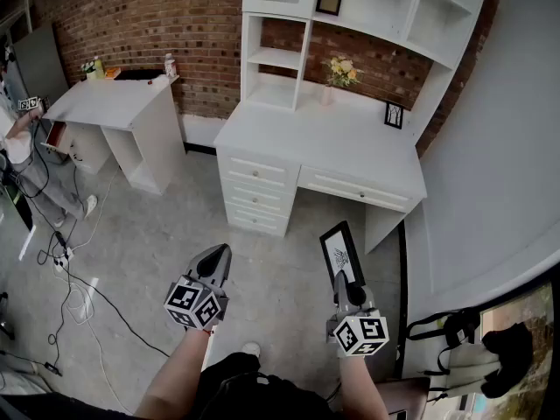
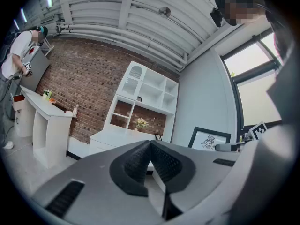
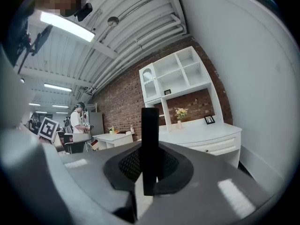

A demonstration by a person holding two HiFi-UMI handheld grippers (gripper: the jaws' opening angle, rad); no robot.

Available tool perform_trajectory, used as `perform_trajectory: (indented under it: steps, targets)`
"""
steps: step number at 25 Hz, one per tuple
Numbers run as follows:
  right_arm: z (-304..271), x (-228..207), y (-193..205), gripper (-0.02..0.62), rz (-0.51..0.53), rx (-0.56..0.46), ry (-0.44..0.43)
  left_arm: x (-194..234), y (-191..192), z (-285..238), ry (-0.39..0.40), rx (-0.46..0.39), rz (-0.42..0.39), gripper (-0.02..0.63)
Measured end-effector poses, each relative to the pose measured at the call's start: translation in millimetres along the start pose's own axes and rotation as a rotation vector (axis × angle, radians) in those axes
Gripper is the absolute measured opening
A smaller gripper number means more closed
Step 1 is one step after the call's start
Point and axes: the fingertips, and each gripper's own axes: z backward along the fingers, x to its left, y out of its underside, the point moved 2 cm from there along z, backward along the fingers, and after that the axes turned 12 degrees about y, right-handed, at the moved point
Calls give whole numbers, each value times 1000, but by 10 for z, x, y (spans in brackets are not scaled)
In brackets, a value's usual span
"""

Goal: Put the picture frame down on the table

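In the head view my right gripper (image 1: pixel 345 280) is shut on the lower edge of a black picture frame (image 1: pixel 339 250) holding a white print, and holds it upright above the floor, short of the white desk (image 1: pixel 325 143). In the right gripper view the picture frame (image 3: pixel 150 144) stands edge-on as a dark bar between the jaws of the right gripper (image 3: pixel 149 168). My left gripper (image 1: pixel 218 261) hangs beside it, shut with nothing in it. In the left gripper view the left gripper (image 2: pixel 151 145) has its pads pressed together, and the picture frame (image 2: pixel 209 138) shows to the right.
On the desk stand a vase of flowers (image 1: pixel 339 73) and a small frame (image 1: pixel 394 115); another small frame (image 1: pixel 329 0) sits in the hutch. A second white table (image 1: pixel 114 105) is at the left, with a person (image 1: pixel 16 138) beside it. Cables (image 1: pixel 79 300) lie on the floor. A backpack (image 1: pixel 472 344) sits at the right.
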Motion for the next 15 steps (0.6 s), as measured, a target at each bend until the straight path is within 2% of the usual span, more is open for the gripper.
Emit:
perform_trajectory:
  steps: [6, 15]
  targets:
    - [-156, 46, 38, 25, 62, -5, -6, 119, 34, -19, -14, 45, -73, -5]
    - [-381, -10, 46, 25, 111, -17, 49, 465, -30, -56, -17, 45, -77, -5]
